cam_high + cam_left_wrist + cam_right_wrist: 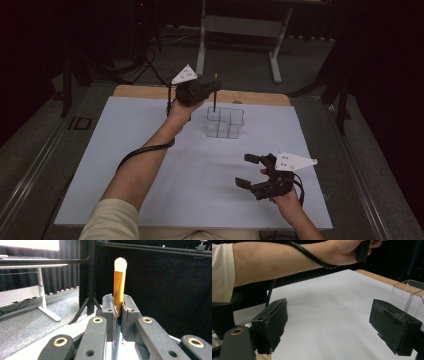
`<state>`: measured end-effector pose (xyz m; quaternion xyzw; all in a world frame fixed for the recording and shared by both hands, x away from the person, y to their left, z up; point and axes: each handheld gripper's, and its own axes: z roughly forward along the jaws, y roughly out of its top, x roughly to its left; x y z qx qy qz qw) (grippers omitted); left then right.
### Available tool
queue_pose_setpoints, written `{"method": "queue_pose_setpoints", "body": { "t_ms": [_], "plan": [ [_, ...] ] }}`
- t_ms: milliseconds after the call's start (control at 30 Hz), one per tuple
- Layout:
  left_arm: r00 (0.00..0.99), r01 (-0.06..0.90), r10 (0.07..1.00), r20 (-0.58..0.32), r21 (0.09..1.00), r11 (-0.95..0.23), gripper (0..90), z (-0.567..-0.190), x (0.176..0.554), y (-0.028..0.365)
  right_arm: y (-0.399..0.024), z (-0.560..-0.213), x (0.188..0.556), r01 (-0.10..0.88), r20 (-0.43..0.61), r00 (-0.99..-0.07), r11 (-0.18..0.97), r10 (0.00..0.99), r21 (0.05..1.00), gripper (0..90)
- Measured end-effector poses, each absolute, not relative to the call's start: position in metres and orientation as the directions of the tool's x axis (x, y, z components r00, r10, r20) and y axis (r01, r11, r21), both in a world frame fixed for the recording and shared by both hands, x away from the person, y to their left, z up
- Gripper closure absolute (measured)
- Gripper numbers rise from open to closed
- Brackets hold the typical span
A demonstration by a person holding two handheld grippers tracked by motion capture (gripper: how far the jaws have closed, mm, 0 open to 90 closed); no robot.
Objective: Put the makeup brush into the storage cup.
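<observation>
The right gripper (252,171) is held open and empty. The pencil (215,93), clamped upright in the left gripper (212,89), is positioned directly above the organiser (226,122).

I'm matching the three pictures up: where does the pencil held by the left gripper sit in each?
High view: the pencil stands upright, top centre, above the clear organizer.
Left gripper view: centre, clamped between the jaws, eraser up.
Right gripper view: not in it.
Shared landmark: the white table sheet.

Dim room: black curtains (175,285) behind, grey carpet (240,60), a white desk frame (240,30) at far centre
</observation>
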<state>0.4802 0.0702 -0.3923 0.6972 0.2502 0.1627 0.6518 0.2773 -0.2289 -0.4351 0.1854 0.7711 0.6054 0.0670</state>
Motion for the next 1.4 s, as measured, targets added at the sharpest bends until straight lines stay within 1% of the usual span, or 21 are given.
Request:
{"method": "queue_pose_setpoints", "body": {
  "t_ms": [167, 267, 500, 600, 633, 667, 767, 867, 1133, 1300, 1400],
  "plan": [
    [0.818, 0.148, 0.566, -0.102, 0.988, -0.036, 84.3, -0.398, 0.482, 0.068, -0.229, -0.435, 0.277, 0.202, 0.118, -0.923, 0.201, 0.365, 0.959, 15.1],
    [0.811, 0.138, 0.579, -0.084, 0.989, -0.049, 84.3, -0.4, 0.481, 0.066, -0.229, -0.435, 0.277, 0.206, 0.123, -0.922, 0.197, 0.366, 0.958, 15.1],
    [0.791, 0.155, 0.604, -0.097, 0.987, -0.045, 83.9, -0.407, 0.483, 0.066, -0.228, -0.435, 0.277, 0.205, 0.121, -0.924, 0.204, 0.362, 0.957, 15.2],
    [0.793, 0.17, 0.599, -0.11, 0.984, -0.045, 83.2, -0.408, 0.485, 0.066, -0.228, -0.435, 0.276, 0.203, 0.118, -0.925, 0.207, 0.36, 0.957, 15.2],
    [0.792, 0.191, 0.599, -0.122, 0.98, -0.052, 72.8, -0.408, 0.486, 0.066, -0.228, -0.435, 0.276, 0.201, 0.116, -0.926, 0.208, 0.361, 0.957, 15.2],
    [0.792, 0.191, 0.599, -0.122, 0.98, -0.052, 63.8, -0.408, 0.486, 0.066, -0.228, -0.435, 0.276, 0.202, 0.117, -0.926, 0.208, 0.36, 0.957, 15.2],
    [0.778, 0.189, 0.618, -0.112, 0.98, -0.061, 50.4, -0.407, 0.484, 0.065, -0.229, -0.435, 0.277, 0.202, 0.118, -0.925, 0.206, 0.361, 0.957, 15.2],
    [0.773, 0.198, 0.621, -0.125, 0.979, -0.05, 47.0, -0.405, 0.483, 0.066, -0.229, -0.435, 0.277, 0.203, 0.118, -0.925, 0.205, 0.362, 0.957, 15.2],
    [0.786, 0.206, 0.6, -0.149, 0.978, -0.028, 46.5, -0.404, 0.473, 0.07, -0.228, -0.435, 0.277, 0.203, 0.117, -0.923, 0.208, 0.366, 0.957, 15.2],
    [0.795, 0.218, 0.583, -0.169, 0.976, -0.015, 44.9, -0.403, 0.465, 0.073, -0.228, -0.435, 0.278, 0.203, 0.116, -0.923, 0.21, 0.367, 0.956, 15.2],
    [0.799, 0.213, 0.579, -0.163, 0.977, -0.018, 42.9, -0.401, 0.46, 0.076, -0.228, -0.436, 0.278, 0.205, 0.117, -0.922, 0.21, 0.369, 0.956, 15.2]
  ]
}}
